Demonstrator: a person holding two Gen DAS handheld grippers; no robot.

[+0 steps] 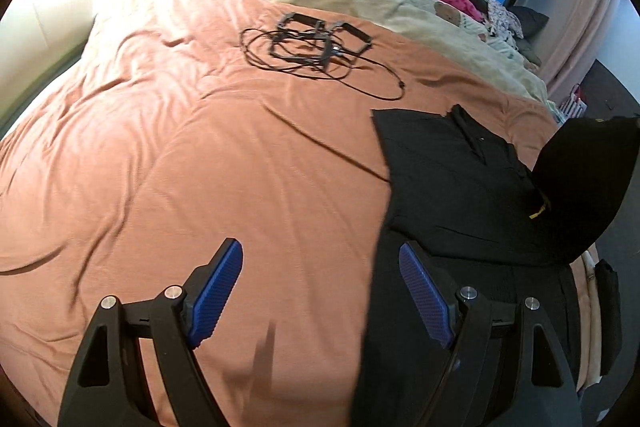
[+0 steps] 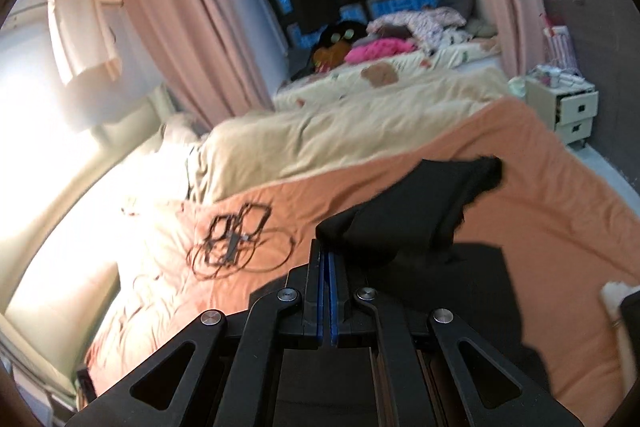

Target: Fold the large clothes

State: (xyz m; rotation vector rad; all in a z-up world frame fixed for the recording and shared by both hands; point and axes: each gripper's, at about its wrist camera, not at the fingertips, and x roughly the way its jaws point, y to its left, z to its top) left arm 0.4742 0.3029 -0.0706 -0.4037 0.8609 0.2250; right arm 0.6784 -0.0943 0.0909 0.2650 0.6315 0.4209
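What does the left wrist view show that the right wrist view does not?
Only the left wrist view shows the open left gripper and the black garment's flat body. Only the right wrist view shows the right gripper shut on a lifted fold, plus a white drawer unit. Both show the orange duvet and tangled cables.

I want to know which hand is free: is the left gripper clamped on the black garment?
No, the left gripper is open, its blue pads spread wide above the orange bedspread, holding no part of the black garment.

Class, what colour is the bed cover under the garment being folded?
Salmon orange, plain. The bed cover beneath the black garment shows best in the left wrist view.
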